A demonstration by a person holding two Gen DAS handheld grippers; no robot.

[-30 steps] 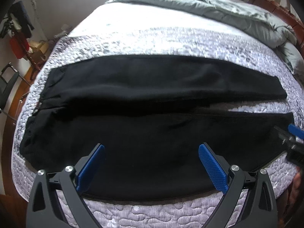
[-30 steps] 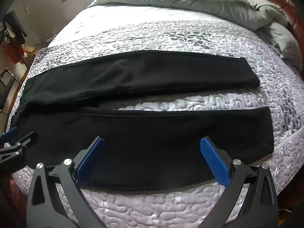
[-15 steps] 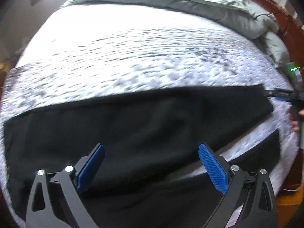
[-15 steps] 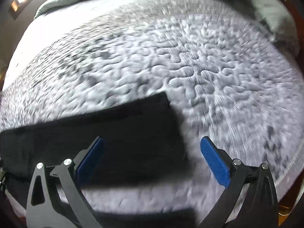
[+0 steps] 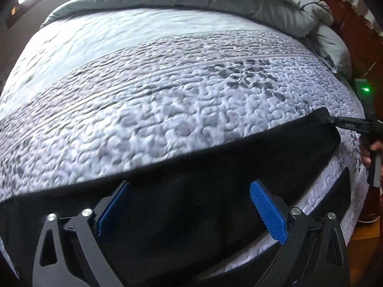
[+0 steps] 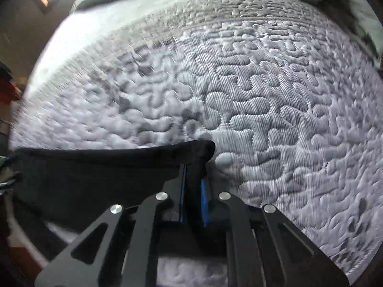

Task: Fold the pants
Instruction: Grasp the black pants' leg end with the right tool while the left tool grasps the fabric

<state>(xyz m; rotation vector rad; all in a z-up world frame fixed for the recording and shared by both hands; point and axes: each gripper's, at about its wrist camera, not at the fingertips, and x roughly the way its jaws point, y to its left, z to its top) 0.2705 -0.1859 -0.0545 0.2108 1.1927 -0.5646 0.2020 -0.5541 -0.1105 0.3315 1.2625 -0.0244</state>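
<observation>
The right claw (image 6: 192, 186) pinched the pants (image 6: 95, 167) hem; the left claw (image 5: 189, 205) gaped empty and should grip the edge ahead.

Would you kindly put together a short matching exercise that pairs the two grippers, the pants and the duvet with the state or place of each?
Things:
1. left gripper
2. right gripper
3. black pants
4. grey-green duvet

States:
A. bunched at the far end of the bed
B. fingers wide apart, holding nothing
C. spread on the quilted mattress, one hem corner gripped
D. fingers closed on fabric

Pairs: 1-B, 2-D, 3-C, 4-A
</observation>
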